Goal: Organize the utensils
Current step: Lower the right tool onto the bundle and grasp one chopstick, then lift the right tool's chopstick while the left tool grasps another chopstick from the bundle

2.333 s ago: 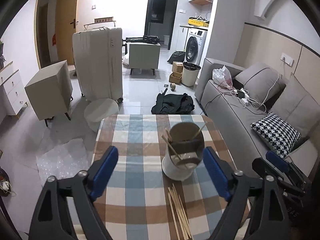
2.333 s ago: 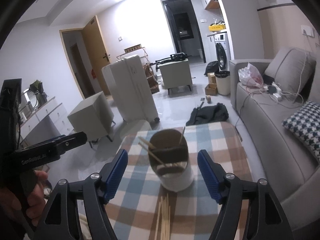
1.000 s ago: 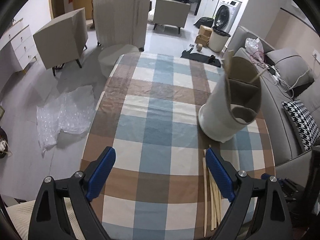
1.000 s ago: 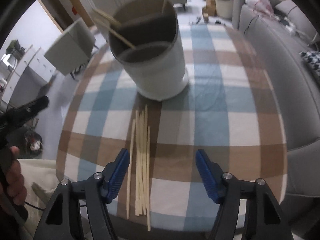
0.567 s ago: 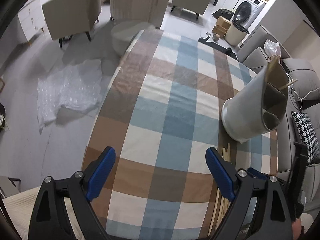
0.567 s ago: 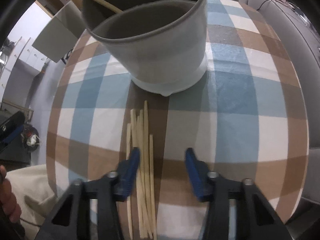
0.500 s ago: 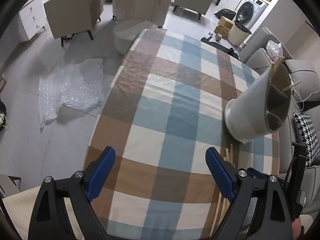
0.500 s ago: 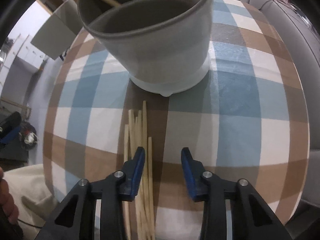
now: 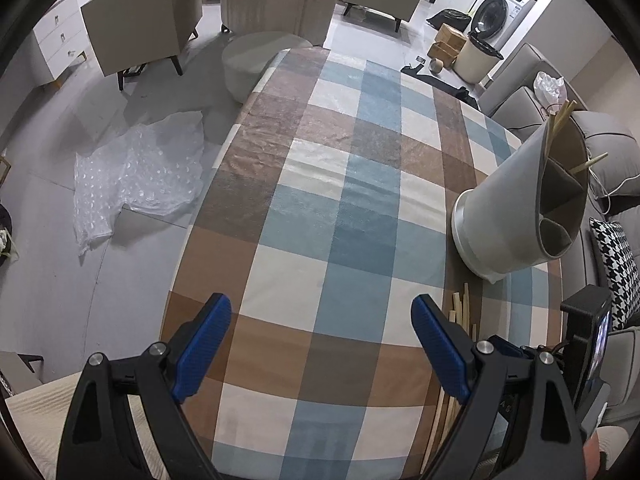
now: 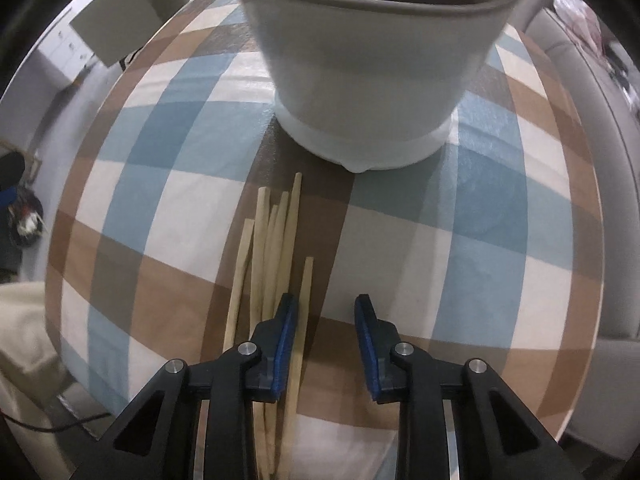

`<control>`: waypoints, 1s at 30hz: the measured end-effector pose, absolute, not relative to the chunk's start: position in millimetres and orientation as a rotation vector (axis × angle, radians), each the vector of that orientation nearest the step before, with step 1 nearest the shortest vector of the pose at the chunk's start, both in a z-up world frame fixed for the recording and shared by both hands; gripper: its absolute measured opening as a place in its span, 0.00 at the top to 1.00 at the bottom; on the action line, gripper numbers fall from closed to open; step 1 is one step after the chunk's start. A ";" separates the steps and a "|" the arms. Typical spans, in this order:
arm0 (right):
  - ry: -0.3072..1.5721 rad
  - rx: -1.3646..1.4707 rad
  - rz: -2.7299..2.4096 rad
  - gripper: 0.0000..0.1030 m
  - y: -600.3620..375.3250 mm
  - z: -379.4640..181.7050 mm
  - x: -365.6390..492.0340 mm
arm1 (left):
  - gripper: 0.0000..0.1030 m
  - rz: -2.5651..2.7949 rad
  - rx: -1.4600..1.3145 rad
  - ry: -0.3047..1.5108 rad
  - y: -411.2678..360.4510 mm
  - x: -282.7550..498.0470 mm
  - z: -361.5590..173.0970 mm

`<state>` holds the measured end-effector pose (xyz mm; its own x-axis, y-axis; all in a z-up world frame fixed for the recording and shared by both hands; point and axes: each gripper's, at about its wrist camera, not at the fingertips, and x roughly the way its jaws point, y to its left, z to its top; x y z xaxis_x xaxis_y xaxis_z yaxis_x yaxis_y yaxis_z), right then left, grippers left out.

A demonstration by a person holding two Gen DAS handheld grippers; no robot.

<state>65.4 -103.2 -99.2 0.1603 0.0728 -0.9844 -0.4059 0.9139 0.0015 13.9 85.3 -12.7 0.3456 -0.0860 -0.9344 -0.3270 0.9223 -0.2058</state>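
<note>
A grey utensil holder (image 9: 516,208) with inner dividers stands on the checked tablecloth (image 9: 340,208) and has a few chopsticks sticking out of it. Several loose wooden chopsticks (image 10: 272,248) lie side by side in front of the holder (image 10: 360,60). My right gripper (image 10: 326,344) points down just above them, its jaws closing. The rightmost chopstick (image 10: 305,300) runs between the jaws beside the left pad, and the right pad stands apart from it. My left gripper (image 9: 322,344) hangs wide open over bare cloth, left of the chopsticks (image 9: 460,312), with nothing between its fingers.
Bubble wrap (image 9: 136,176) lies on the floor left of the table, with a round stool (image 9: 256,56) and an armchair (image 9: 140,32) beyond it. A grey sofa (image 9: 600,140) with a houndstooth cushion (image 9: 616,264) runs along the table's right side.
My right gripper has sunk close to the loose chopsticks and its jaws have narrowed around the rightmost one. The left gripper shifted slightly, so the holder now sits further right in its view.
</note>
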 end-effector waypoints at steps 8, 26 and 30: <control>1.331 -0.297 0.330 0.79 -86.7 -99.5 68.1 | 0.14 0.175 -0.391 1.224 86.4 13.4 -15.3; 1.201 0.125 0.314 0.97 -162.5 -43.1 71.8 | 0.14 0.099 -0.311 1.337 28.1 28.3 -32.9; 1.194 0.306 0.296 0.97 -203.7 -37.0 71.2 | 0.14 0.039 -0.249 1.380 -1.2 29.5 -41.8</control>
<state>71.2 -203.7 -37.0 0.3394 0.3825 -0.8593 -0.0634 0.9208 0.3848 29.5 -1.2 -41.8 0.1929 -0.1180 -0.9741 -0.1726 0.9732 -0.1521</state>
